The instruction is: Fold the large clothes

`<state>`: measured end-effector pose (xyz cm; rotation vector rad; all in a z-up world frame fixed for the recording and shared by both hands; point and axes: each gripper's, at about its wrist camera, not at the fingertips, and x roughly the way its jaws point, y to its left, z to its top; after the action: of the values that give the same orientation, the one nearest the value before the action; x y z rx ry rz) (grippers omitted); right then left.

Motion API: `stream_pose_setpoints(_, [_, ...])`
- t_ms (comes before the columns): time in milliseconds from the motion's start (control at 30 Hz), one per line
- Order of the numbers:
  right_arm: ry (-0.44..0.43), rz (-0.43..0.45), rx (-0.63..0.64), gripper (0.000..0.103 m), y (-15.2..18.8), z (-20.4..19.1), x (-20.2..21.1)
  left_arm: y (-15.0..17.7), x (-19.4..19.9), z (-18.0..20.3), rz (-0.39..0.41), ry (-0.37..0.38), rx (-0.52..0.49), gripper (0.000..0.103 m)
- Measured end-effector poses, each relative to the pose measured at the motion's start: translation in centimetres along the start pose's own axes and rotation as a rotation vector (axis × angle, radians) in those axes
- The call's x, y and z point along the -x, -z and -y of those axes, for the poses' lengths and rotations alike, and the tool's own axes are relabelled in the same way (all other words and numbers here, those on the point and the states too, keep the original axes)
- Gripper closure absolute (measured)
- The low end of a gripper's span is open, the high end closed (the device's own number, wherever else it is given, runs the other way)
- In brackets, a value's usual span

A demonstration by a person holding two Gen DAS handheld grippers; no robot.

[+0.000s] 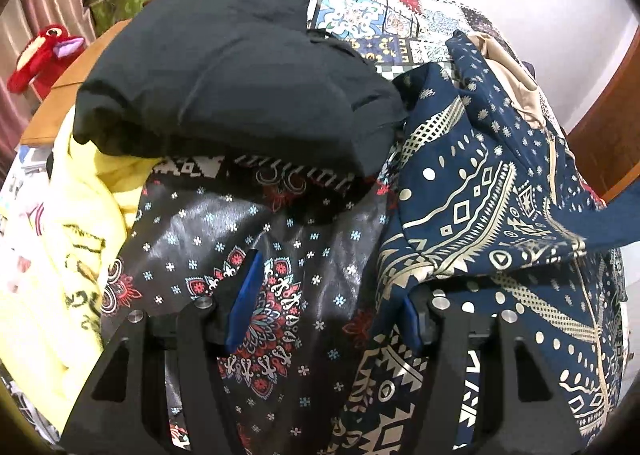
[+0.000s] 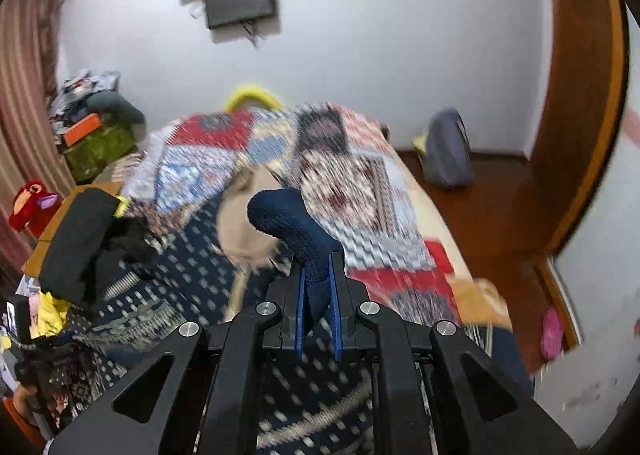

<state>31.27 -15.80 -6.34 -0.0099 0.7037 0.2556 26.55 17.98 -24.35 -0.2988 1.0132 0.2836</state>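
A navy garment with a cream tribal print (image 1: 480,195) lies over the right of a clothes pile on the bed, blurred in the right wrist view (image 2: 192,255). My right gripper (image 2: 318,269) is shut on its navy ribbed cuff (image 2: 288,219), which is lifted above the bed. My left gripper (image 1: 330,307) stands open over a black floral garment (image 1: 280,255); the navy cloth drapes against its right finger. A folded black garment (image 1: 240,75) rests on top of the pile. A yellow garment (image 1: 60,255) lies at the left.
A patchwork quilt (image 2: 360,183) covers the bed. A red plush toy (image 1: 40,55) and a wooden table (image 1: 80,67) are at the left, with a cluttered green bag (image 2: 96,147) behind. A grey backpack (image 2: 446,151) sits on the wooden floor at the right.
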Motion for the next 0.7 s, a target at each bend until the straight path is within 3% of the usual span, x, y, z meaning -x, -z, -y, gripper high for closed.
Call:
stream_pose_setpoints(367, [0.007,-0.260,-0.135,0.094,7.6,5.1,-3.8,0.2,-0.5,0.3,-0.001,-0.024,-0.017,0.035])
stream_pose_setpoints(700, [0.013,-0.391,-0.208,0.091,11.8,7.6,-4.1,0.6,-0.4,0.9,-0.022,-0.047,-0.094,0.034])
